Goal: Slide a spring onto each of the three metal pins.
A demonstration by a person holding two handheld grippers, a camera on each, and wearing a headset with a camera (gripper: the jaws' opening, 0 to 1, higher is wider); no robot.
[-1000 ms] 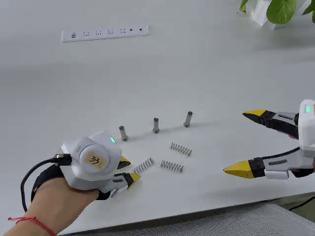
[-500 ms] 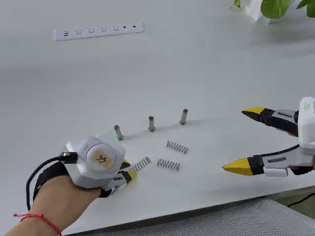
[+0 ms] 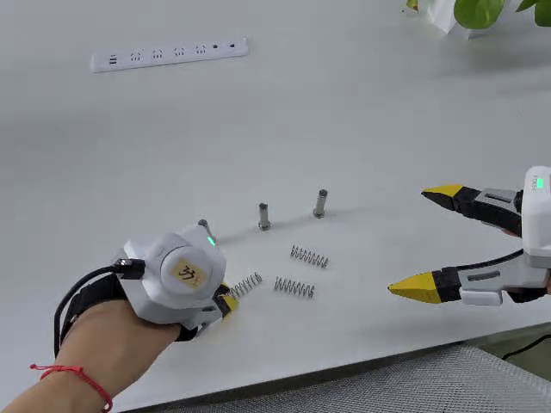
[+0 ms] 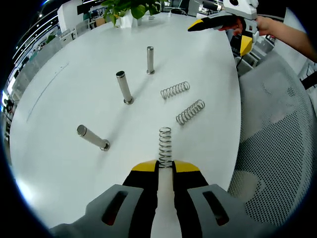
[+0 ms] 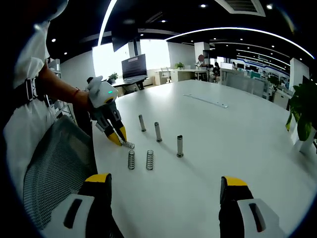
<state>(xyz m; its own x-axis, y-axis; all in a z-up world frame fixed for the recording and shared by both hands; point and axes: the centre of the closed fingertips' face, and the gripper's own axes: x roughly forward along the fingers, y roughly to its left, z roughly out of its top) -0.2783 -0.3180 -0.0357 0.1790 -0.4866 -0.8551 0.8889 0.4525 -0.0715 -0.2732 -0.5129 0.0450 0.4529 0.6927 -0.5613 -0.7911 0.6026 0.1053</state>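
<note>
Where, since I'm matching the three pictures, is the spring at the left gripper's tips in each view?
Head view: spring lower left of centre, at the left gripper.
Left gripper view: spring bottom centre, between the tips.
Right gripper view: spring left of centre.
Shared landmark: the row of three pins.

Three short grey metal pins (image 3: 263, 216), upright in a row; two coiled steel springs (image 3: 310, 256), flat beside them; third spring (image 4: 165, 141), one end nipped in left gripper (image 4: 165, 165)

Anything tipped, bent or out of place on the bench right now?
Nothing stands out. All three pins stand upright, two springs lie loose and straight beside them, and the left tongs grip the third spring by one end.
</note>
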